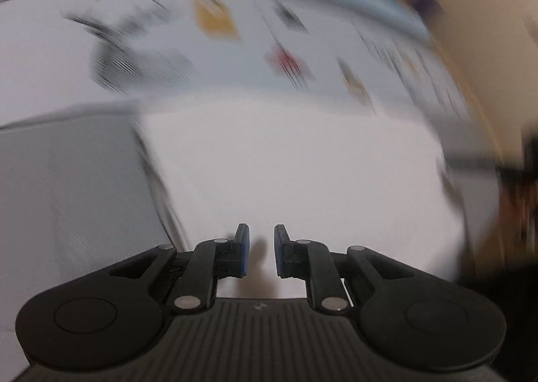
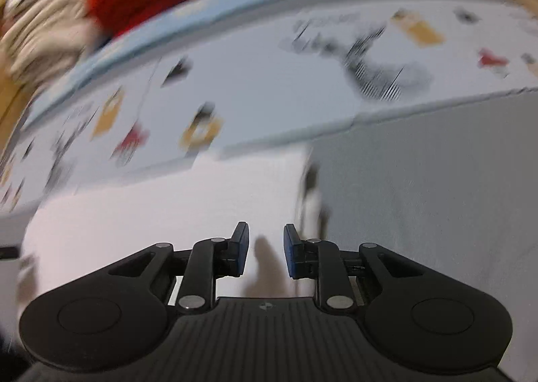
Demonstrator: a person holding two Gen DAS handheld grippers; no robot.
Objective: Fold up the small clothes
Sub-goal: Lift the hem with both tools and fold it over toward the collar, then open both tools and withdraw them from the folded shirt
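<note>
Below, we see the left gripper (image 1: 261, 249) and right gripper (image 2: 266, 249), jaws narrowly parted and empty, over a white folded cloth (image 1: 285, 173) beside a grey folded garment (image 2: 437, 180), near the printed bed sheet's (image 2: 255, 79) blue edge.

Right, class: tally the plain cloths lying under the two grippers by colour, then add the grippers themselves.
Plain white cloth: 1
Plain grey cloth: 1
Black two-finger grippers: 2 (left gripper, right gripper)
Total: 4
</note>
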